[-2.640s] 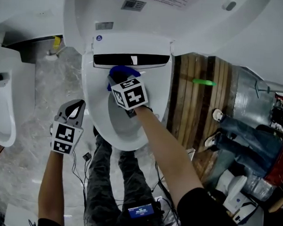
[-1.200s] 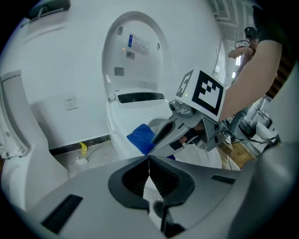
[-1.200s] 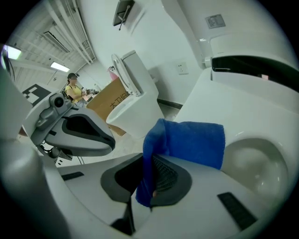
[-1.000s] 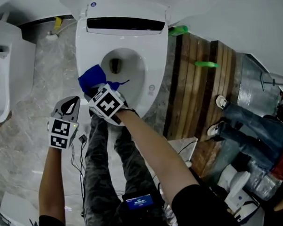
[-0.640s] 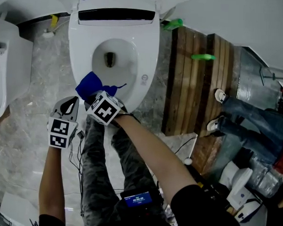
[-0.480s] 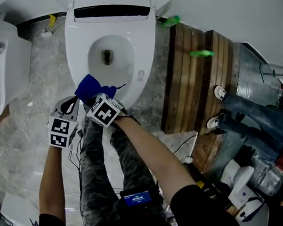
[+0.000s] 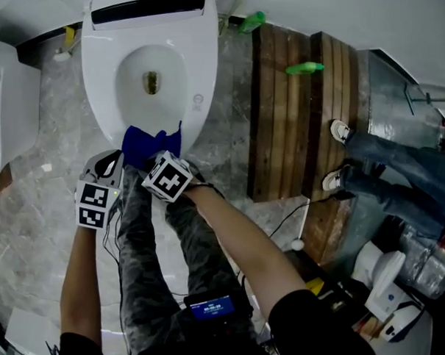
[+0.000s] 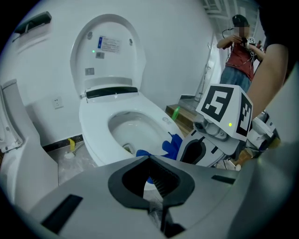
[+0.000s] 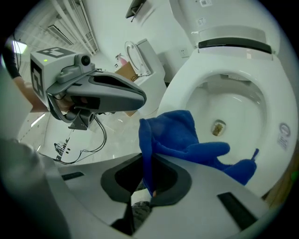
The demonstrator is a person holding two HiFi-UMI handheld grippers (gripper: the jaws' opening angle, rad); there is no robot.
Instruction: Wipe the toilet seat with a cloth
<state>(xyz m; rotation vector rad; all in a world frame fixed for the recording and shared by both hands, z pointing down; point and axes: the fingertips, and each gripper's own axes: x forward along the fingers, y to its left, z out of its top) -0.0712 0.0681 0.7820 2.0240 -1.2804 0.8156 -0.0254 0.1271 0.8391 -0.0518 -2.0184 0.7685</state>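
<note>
Jaws of the right gripper (image 9: 147, 163) are pinched on one edge of the blue cloth (image 9: 175, 135), which hangs at the near rim of the toilet seat (image 9: 187, 88). The cloth looks light, soft and floppy, so a bunched fold probably gives the surest hold. To the left, the left gripper (image 8: 150, 163) is closed on nothing.

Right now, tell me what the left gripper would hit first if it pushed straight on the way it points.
Most likely the blue cloth at the front rim of the toilet seat, just beyond the shut left gripper; depth is unclear.
</note>
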